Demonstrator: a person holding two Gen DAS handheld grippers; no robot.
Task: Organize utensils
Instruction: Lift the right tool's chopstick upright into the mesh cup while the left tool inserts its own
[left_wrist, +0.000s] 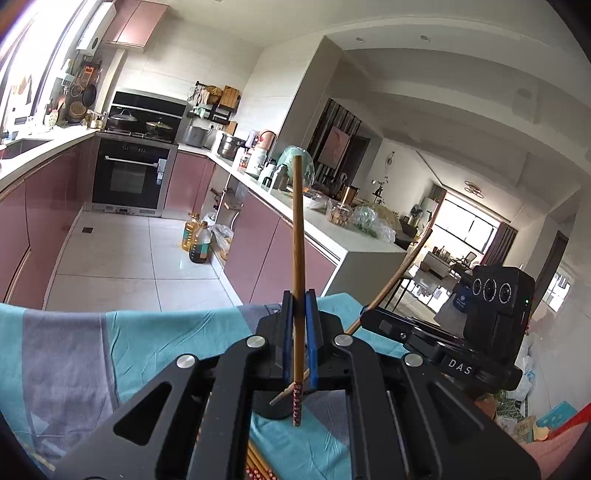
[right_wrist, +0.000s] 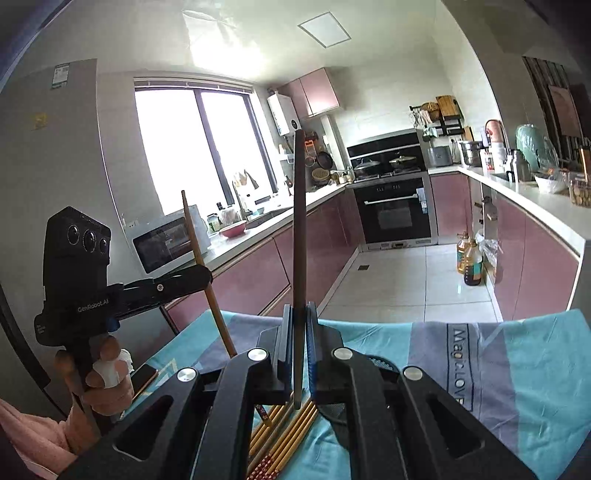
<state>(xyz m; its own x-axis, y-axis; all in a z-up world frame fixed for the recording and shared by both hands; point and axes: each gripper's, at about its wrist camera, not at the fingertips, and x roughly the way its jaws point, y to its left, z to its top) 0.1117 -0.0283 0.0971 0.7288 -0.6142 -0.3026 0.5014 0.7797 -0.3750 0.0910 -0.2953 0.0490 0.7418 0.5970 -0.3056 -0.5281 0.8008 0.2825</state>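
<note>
My left gripper (left_wrist: 299, 299) is shut on a brown chopstick (left_wrist: 297, 236) that stands upright, its red patterned end below the jaws. My right gripper (right_wrist: 299, 314) is shut on a second chopstick (right_wrist: 300, 221), also upright. Each gripper shows in the other view: the right one (left_wrist: 364, 314) with its chopstick (left_wrist: 400, 271) slanting up, the left one (right_wrist: 207, 275) with its chopstick (right_wrist: 201, 258). Several more chopsticks (right_wrist: 284, 435) lie in a bundle on the teal and grey cloth (right_wrist: 517, 369) under both grippers. A black round holder (right_wrist: 369, 376) sits partly hidden behind the right fingers.
The cloth (left_wrist: 74, 350) covers a table at the kitchen's near edge. A phone (right_wrist: 142, 376) lies on it at left. Pink cabinets, an oven (left_wrist: 129, 177) and a white counter (left_wrist: 332, 229) with jars stand beyond. Oil bottles (left_wrist: 195, 240) stand on the tiled floor.
</note>
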